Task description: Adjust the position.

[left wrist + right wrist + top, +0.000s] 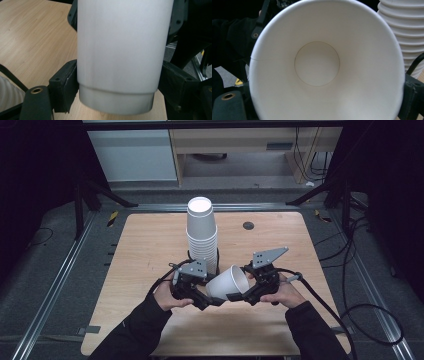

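Observation:
A single white paper cup point(227, 281) lies on its side in the air between my two grippers, low over the wooden table point(145, 255). My left gripper point(212, 299) is shut on its narrow base end; in the left gripper view both black jaws press the cup wall point(120, 50). My right gripper point(242, 292) faces the open mouth. In the right gripper view I look straight into the cup point(317, 62), and the jaws sit against both sides of the rim. A tall stack of white cups point(202, 235) stands upside down just behind the grippers.
The stack's ribbed rims point(404, 37) are close on the right of the right gripper view. A small dark round hole point(248, 225) sits in the table near its far edge. Cables trail off to the right over the floor point(350, 285).

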Demonstrator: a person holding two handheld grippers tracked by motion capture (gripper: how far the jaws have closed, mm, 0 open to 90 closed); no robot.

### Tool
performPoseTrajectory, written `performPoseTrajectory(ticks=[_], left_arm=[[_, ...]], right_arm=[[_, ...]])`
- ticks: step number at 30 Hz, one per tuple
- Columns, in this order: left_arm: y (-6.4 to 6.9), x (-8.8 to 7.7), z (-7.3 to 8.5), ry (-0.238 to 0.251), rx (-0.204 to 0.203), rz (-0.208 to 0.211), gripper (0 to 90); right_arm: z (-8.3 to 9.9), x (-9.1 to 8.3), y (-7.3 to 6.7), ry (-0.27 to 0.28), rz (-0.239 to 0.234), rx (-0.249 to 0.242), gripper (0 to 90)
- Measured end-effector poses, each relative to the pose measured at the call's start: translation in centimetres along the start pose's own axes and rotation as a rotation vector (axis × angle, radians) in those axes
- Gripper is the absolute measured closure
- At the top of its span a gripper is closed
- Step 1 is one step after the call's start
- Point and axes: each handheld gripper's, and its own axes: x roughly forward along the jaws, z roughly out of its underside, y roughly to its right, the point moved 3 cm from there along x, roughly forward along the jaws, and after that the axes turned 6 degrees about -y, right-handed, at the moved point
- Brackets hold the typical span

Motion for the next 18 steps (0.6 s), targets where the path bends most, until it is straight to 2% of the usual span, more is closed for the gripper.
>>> performPoseTrajectory(ticks=[5,9,11,14,18], left_arm=[[-0.3,-0.3,0.6,-0.006,-0.014,-0.014,19.6],[-0.7,-0.8,1.4,-0.007,-0.052,-0.042,19.1],[-1.1,-1.3,2.0,-0.006,-0.077,-0.068,19.1],[-1.5,-2.0,2.7,0.004,-0.112,-0.102,18.7],[-2.1,-3.2,4.1,0.008,-0.167,-0.166,18.2]], right_arm=[[-0.3,-0.8,0.0,0.024,0.015,-0.004,10.6],[-0.6,-1.7,0.1,0.04,0.041,-0.005,10.5],[-0.7,-2.2,0.3,0.052,0.065,0.002,10.4],[-0.6,-2.8,0.7,0.041,0.114,0.017,10.3],[-0.3,-3.5,1.4,0.023,0.198,0.058,10.1]])
